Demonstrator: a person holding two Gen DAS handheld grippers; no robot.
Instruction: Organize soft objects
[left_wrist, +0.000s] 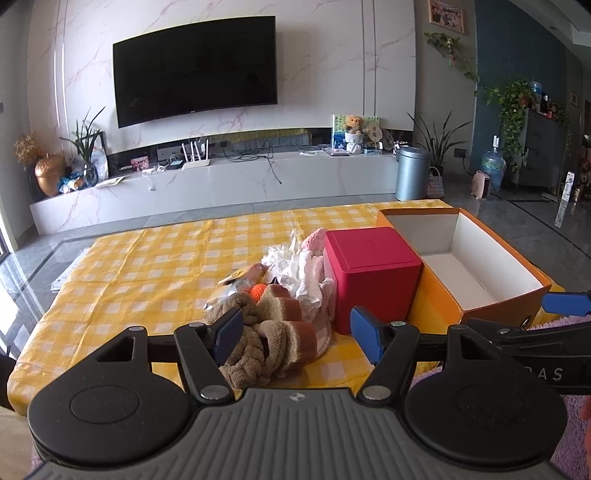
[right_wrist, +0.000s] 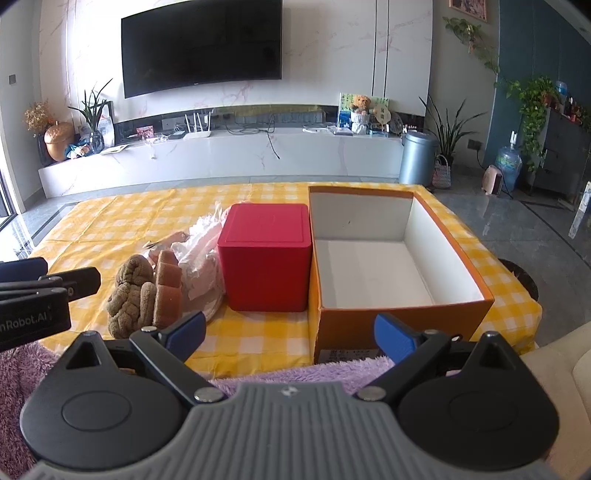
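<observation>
No pick had been started: both claws were held off the near edge of the worktop (right_wrist: 122, 229), nothing gripped. Judged as the approach step, before the first soft item is taken.

Left claw (left_wrist: 297, 334) was spread wide, jaws empty. Right claw (right_wrist: 290, 332) was likewise wide and empty.

The soft pile (left_wrist: 273, 295) was found on the yellow checked cloth, left of the red box (left_wrist: 369, 275). It was made up of a brown knotted plush (left_wrist: 247, 347) at the near edge, brown padded pieces (left_wrist: 284, 308) just behind it, white crumpled fabric (left_wrist: 295, 269) and a pink knitted item (left_wrist: 316, 236) further back; an orange bit (left_wrist: 258, 291) was partly buried. The white fabric appeared to touch the red box.

The orange carton (right_wrist: 402, 314) sat open and empty, touching the red box on its right side; presumably the destination.

Relative to the left claw, the knotted plush lay just ahead, overlapping the left finger (left_wrist: 229, 330) in view; contact could not be confirmed. From the right claw, the pile was off to the left and the carton straight ahead.

Next move, as judged: left claw to be advanced and lowered onto the plush, closed gently, then carried past the red box to the carton.
</observation>
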